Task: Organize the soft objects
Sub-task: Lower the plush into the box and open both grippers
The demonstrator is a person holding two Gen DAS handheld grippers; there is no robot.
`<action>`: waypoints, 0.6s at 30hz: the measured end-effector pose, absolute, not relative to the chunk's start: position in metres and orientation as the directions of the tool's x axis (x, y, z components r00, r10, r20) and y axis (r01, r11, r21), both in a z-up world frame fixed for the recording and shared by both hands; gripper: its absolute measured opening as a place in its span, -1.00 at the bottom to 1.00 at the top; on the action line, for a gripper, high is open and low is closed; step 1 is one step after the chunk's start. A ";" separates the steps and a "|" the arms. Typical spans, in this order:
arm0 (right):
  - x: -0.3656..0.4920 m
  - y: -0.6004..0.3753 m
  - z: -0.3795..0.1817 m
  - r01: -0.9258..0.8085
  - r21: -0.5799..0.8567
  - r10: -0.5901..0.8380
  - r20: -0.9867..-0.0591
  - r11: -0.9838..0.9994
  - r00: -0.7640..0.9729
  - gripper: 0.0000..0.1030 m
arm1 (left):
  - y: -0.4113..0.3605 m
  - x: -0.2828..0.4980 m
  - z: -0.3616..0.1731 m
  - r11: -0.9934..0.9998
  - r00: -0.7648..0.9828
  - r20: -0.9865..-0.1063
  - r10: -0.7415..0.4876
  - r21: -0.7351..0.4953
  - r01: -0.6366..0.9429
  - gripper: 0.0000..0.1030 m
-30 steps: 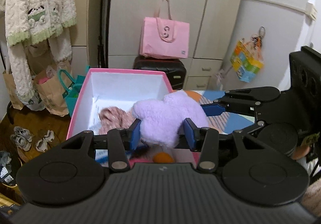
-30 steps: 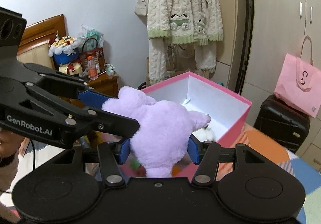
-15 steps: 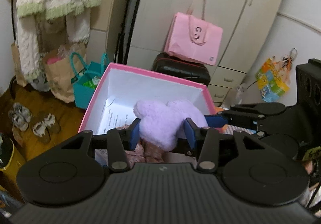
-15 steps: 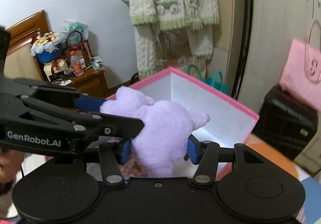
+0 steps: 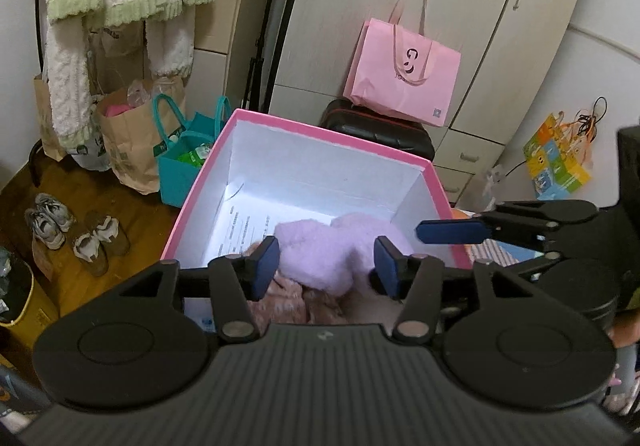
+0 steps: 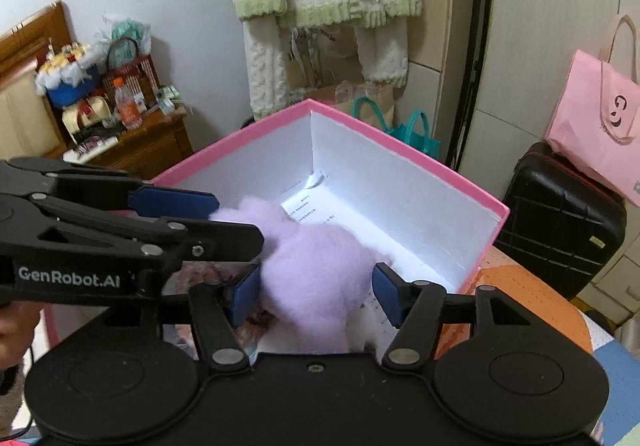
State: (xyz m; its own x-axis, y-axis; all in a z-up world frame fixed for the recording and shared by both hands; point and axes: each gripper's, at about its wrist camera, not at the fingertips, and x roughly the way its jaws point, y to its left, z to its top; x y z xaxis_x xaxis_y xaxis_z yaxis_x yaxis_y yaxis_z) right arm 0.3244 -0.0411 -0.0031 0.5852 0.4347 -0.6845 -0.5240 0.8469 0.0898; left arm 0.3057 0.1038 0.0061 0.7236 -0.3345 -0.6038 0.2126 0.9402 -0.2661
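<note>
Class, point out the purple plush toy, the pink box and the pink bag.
purple plush toy (image 6: 316, 266), right wrist view, its fluffy body.
pink box (image 5: 332, 136), left wrist view, far rim.
pink bag (image 5: 404, 86), left wrist view, front face.

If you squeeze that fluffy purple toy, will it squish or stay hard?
Probably squishy: the purple plush toy looks thick and furry and bulges between the blue pads. It likely weighs little, resting on the pink fluffy things in the pink box. Unlikely to roll or break.

"GenRobot.AI" stands in white on the left gripper (image 6: 236, 242) body.
</note>
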 end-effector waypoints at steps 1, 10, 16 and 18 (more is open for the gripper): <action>0.318 -0.045 -0.001 -0.531 0.091 0.446 -0.671 0.842 0.592 0.31 | 0.104 0.300 0.008 0.941 0.726 -0.601 -0.334 -0.259 0.218 0.02; 0.260 -0.073 0.018 -0.534 0.094 0.484 -0.574 0.840 0.660 0.31 | 0.096 0.252 0.027 0.944 0.758 -0.563 -0.330 -0.203 0.261 0.11; 0.220 -0.077 0.027 -0.523 0.048 0.459 -0.553 0.851 0.695 0.31 | 0.088 0.217 0.042 0.941 0.766 -0.548 -0.336 -0.156 0.300 0.16; 0.208 -0.078 0.031 -0.518 0.035 0.449 -0.551 0.855 0.704 0.31 | 0.086 0.207 0.047 0.937 0.762 -0.548 -0.345 -0.152 0.315 0.17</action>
State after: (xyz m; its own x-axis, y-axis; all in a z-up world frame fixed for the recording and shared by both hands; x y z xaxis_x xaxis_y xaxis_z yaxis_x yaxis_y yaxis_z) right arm 0.2077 -0.0784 0.0308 0.7037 0.4485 -0.5510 -0.5176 0.8549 0.0348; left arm 0.2068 0.0859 0.0469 0.7620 -0.3448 -0.5481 0.3150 0.9369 -0.1516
